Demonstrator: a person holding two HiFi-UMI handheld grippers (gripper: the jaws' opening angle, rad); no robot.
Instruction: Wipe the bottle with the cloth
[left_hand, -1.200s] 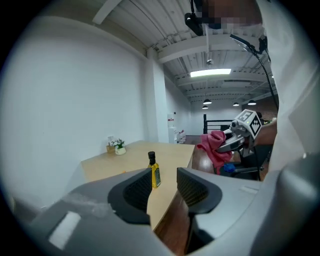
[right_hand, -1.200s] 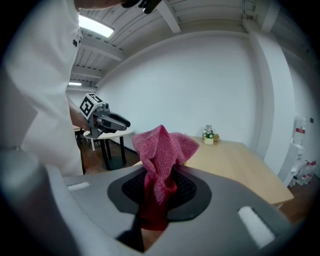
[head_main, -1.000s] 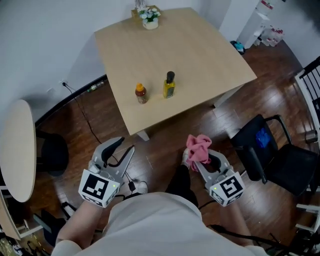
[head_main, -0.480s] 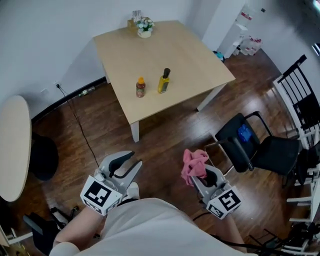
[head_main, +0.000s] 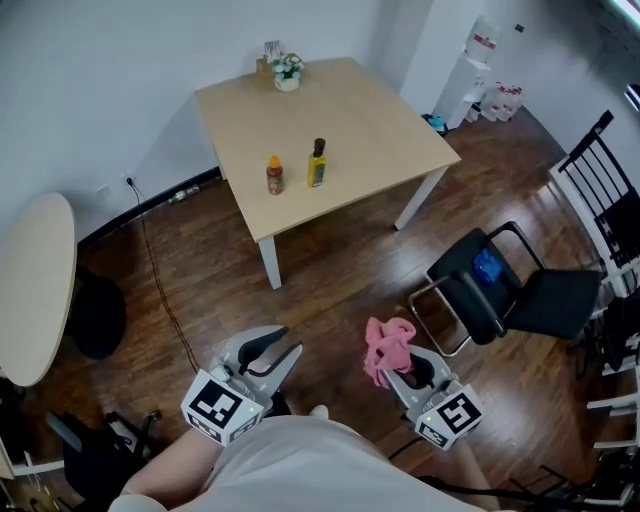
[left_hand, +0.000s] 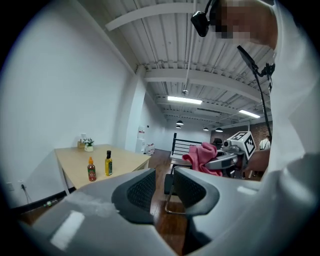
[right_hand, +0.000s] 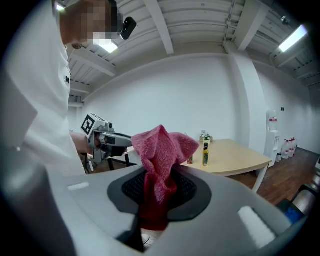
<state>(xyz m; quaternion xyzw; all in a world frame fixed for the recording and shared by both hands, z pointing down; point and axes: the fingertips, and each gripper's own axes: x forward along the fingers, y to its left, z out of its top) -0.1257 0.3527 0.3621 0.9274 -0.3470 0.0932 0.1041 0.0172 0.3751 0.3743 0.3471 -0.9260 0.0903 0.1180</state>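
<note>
Cloth (right_hand: 159, 150), pink and crumpled, is gripped between the closed jaws of the right tool (head_main: 388, 368), and its bunched upper part stands above the jaw tips. The left tool (left_hand: 164, 176) is held with its jaws a little apart and nothing between them. Both tools are held low in front of the person, over the dark wooden floor (head_main: 330, 280), well apart from the worktop (head_main: 370, 110). Toward the near edge of the pale wooden worktop, two bottles are stood upright just beside each other. One is a yellow bottle (head_main: 317, 164) with a black cap, seen to hold yellowish liquid. The other is a shorter sauce bottle (head_main: 274, 175) with an orange cap and reddish-brown contents. At the far edge a small white pot (head_main: 287, 84) is set, holding white flowers. A black chair (head_main: 545, 300) is placed to the right of the worktop.
</note>
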